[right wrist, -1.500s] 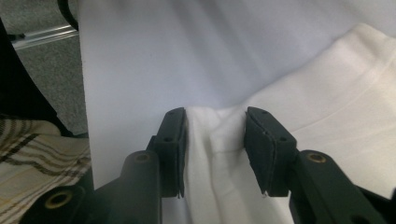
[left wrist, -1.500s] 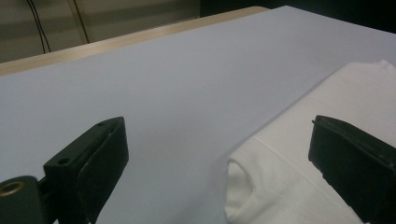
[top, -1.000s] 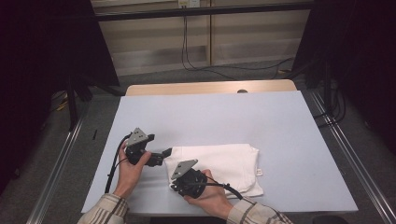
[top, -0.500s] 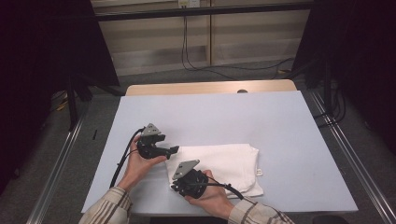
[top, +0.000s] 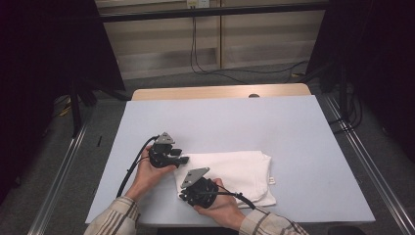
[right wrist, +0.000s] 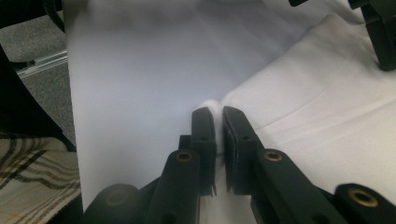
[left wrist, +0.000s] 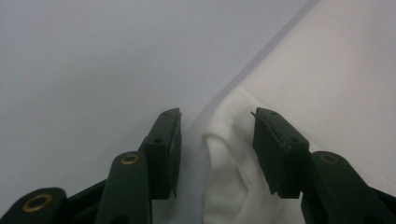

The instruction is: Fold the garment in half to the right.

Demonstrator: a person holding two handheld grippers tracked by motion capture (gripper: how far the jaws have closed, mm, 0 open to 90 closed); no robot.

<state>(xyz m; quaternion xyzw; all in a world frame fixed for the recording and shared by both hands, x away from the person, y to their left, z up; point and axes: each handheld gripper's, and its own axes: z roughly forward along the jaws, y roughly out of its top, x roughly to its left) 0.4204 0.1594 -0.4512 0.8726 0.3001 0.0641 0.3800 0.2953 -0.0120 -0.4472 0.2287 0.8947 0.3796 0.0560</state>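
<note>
Two grippers at the near-left corners of a folded white cloth (top: 230,174) on the pale blue tabletop (top: 293,127).

The right gripper (right wrist: 218,114) has its jaws clenched on the cloth's corner. The left gripper (left wrist: 215,122) has just been closing, its jaws straddling a raised fold of the cloth's edge, not yet pressing it.

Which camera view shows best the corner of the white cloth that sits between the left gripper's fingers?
The left gripper view: the bunched cloth corner stands between the fingers, which have just been closing and do not yet press it. The high view shows the whole cloth; the right gripper view shows another corner, pinched.
</note>
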